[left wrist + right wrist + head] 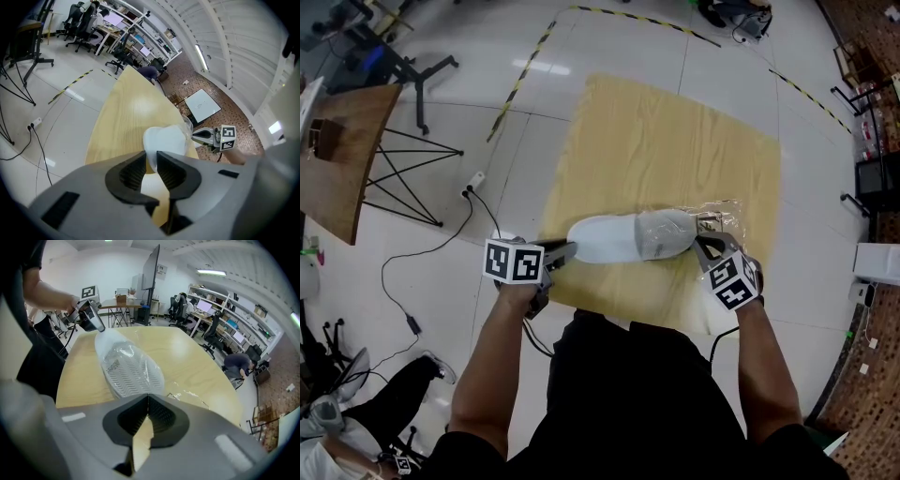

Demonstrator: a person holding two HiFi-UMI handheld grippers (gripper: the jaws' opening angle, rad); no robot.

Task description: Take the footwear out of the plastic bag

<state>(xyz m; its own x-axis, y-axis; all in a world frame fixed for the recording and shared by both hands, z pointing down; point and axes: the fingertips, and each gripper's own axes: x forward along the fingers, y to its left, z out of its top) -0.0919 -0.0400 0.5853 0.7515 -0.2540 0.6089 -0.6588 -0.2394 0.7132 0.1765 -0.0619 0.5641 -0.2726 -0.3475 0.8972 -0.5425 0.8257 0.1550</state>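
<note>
A white slipper (614,240) lies across the near part of the light wooden table (675,141), its toe half inside a clear plastic bag (680,230). My left gripper (566,251) is shut on the slipper's bare end; in the left gripper view the white edge (151,157) runs between the ribbed pads. My right gripper (705,246) is shut on the bag's far end, its jaws closed flush on the thin film. In the right gripper view the bagged slipper (129,369) shows its ribbed sole, lifted toward the left gripper (91,317). The right gripper (206,136) shows beyond the slipper (165,139).
A brown side table (347,150) on black legs stands at the left. A power strip (475,181) and cable lie on the white floor. Someone sits at the lower left (356,412). Desks and office chairs (206,319) stand behind the table.
</note>
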